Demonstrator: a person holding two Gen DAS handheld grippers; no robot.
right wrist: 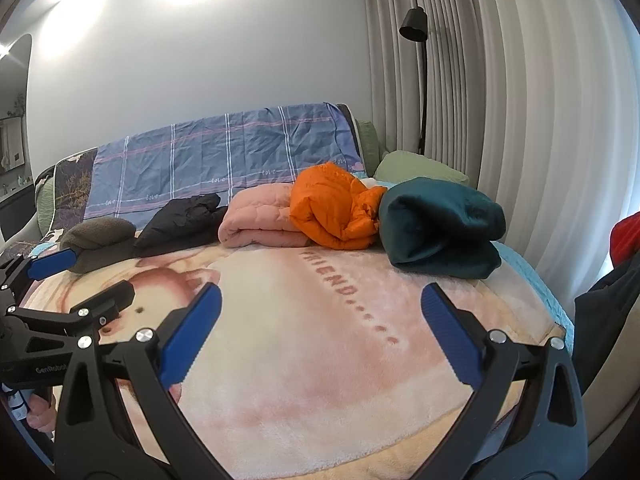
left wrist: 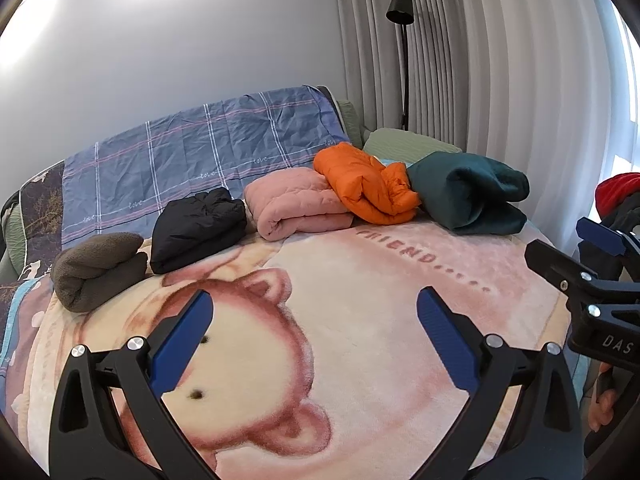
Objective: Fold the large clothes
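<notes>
- The left gripper, black-framed with blue pads, hovers over the fluffy pink-and-cream bear-print blanket on the bed, its jaws spread wide and released, grasping nothing.
- The right gripper, of the same build, hangs over the same blanket beside the printed word "FRIEND", its jaws likewise released and empty.
- Five folded large garments lie in a row along the far side of the blanket: a brown fleece bundle, a black puffer jacket, a pink quilted jacket, an orange puffer jacket leaning on the pink one, and a dark teal fleece garment.
- Behind the row, a blue checked sheet drapes over the headboard, with a green pillow just beside the teal bundle.
- A black floor lamp stands against the grey pleated curtain.
- At the right edge, a red and dark pile of unfolded clothing shows only partly.
</notes>
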